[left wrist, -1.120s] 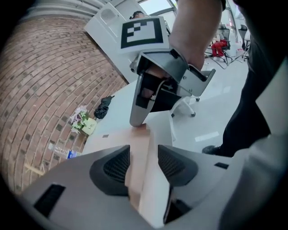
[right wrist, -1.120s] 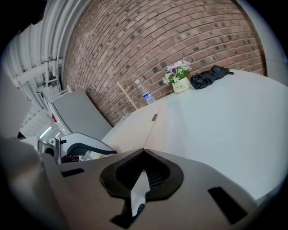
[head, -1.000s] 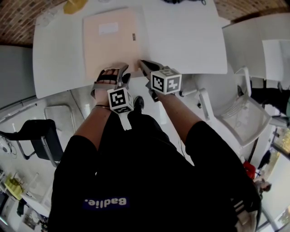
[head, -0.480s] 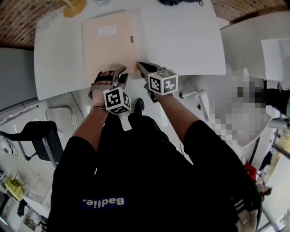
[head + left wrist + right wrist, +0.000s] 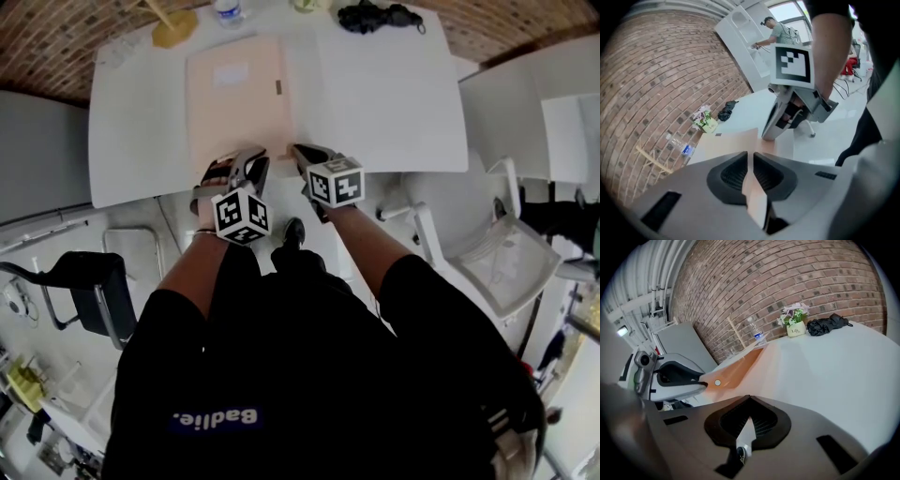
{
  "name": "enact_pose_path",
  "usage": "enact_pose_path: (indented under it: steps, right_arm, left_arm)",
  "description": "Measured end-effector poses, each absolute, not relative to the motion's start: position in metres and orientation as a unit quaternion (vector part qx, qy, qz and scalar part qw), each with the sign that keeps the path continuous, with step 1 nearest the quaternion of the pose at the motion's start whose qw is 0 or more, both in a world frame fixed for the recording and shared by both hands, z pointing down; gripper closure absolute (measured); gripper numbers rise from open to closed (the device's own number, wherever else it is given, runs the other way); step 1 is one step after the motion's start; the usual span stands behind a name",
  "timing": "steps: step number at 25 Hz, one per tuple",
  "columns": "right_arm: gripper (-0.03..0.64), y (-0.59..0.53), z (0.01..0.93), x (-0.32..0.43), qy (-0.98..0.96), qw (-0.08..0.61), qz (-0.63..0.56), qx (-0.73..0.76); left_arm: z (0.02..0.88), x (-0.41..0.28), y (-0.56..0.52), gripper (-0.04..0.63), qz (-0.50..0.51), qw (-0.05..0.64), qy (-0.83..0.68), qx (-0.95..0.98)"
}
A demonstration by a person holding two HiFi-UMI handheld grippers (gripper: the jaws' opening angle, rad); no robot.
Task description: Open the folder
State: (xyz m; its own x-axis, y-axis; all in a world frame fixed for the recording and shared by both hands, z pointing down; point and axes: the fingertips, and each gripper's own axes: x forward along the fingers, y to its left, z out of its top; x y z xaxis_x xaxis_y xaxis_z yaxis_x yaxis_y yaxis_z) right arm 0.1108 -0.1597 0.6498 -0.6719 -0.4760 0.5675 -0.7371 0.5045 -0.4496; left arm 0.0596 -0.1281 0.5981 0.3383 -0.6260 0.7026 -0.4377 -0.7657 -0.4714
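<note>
A peach folder (image 5: 234, 94) lies on the white table (image 5: 394, 84), its near edge by the table's front edge. My left gripper (image 5: 255, 157) is at that near edge. Its jaws are closing, and the folder's cover (image 5: 726, 145) runs between them with the pads pressed on it. In the right gripper view the cover (image 5: 740, 369) stands lifted off the table, with a round snap (image 5: 717, 382) on it and the left gripper (image 5: 679, 378) holding its corner. My right gripper (image 5: 293, 150) rests at the folder's near right corner, jaws together and holding nothing.
At the table's far edge stand a small potted flower (image 5: 796, 322), a black bundle (image 5: 380, 16), a water bottle (image 5: 228, 11) and a yellow stick-like object (image 5: 173, 33). A white chair (image 5: 497, 253) is to the right, a black chair (image 5: 84, 281) to the left.
The left gripper's jaws have closed from wide open onto the folder's near edge, and the gripper has risen a little. The right gripper has stayed in place.
</note>
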Motion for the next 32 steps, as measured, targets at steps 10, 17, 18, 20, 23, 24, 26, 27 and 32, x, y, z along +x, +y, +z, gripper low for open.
enact_pose_path:
  steps: [10, 17, 18, 20, 23, 24, 26, 27, 32]
  right_arm:
    - [0.589, -0.161, 0.652, 0.113, -0.844, 0.208, 0.338, 0.36]
    - [0.589, -0.161, 0.653, 0.114, -0.842, 0.234, 0.323, 0.363]
    - [0.589, -0.16, 0.653, 0.114, -0.843, 0.236, 0.32, 0.363]
    - [0.589, -0.158, 0.652, 0.114, -0.843, 0.24, 0.314, 0.364]
    - [0.589, -0.158, 0.652, 0.113, -0.842, 0.251, 0.303, 0.368]
    - [0.589, -0.159, 0.652, 0.112, -0.842, 0.255, 0.3, 0.37]
    - [0.589, -0.16, 0.653, 0.11, -0.84, 0.261, 0.296, 0.373]
    - [0.589, -0.16, 0.653, 0.109, -0.838, 0.263, 0.296, 0.375]
    - [0.589, -0.16, 0.651, 0.109, -0.833, 0.272, 0.29, 0.384]
  left_arm:
    - [0.537, 0.029, -0.139, 0.571, -0.309, 0.0, 0.449, -0.838]
    - [0.478, -0.037, -0.139, 0.575, -0.111, -0.104, 0.56, -0.814]
    - [0.474, -0.047, -0.137, 0.577, -0.094, -0.113, 0.571, -0.808]
    - [0.467, -0.066, -0.131, 0.577, -0.067, -0.128, 0.589, -0.795]
    - [0.464, -0.098, -0.123, 0.581, -0.041, -0.145, 0.614, -0.775]
    - [0.465, -0.11, -0.121, 0.583, -0.03, -0.153, 0.623, -0.767]
    - [0.467, -0.136, -0.116, 0.586, 0.0, -0.176, 0.643, -0.745]
    - [0.468, -0.15, -0.114, 0.586, 0.018, -0.188, 0.654, -0.733]
    - [0.484, -0.217, -0.101, 0.591, 0.075, -0.234, 0.699, -0.672]
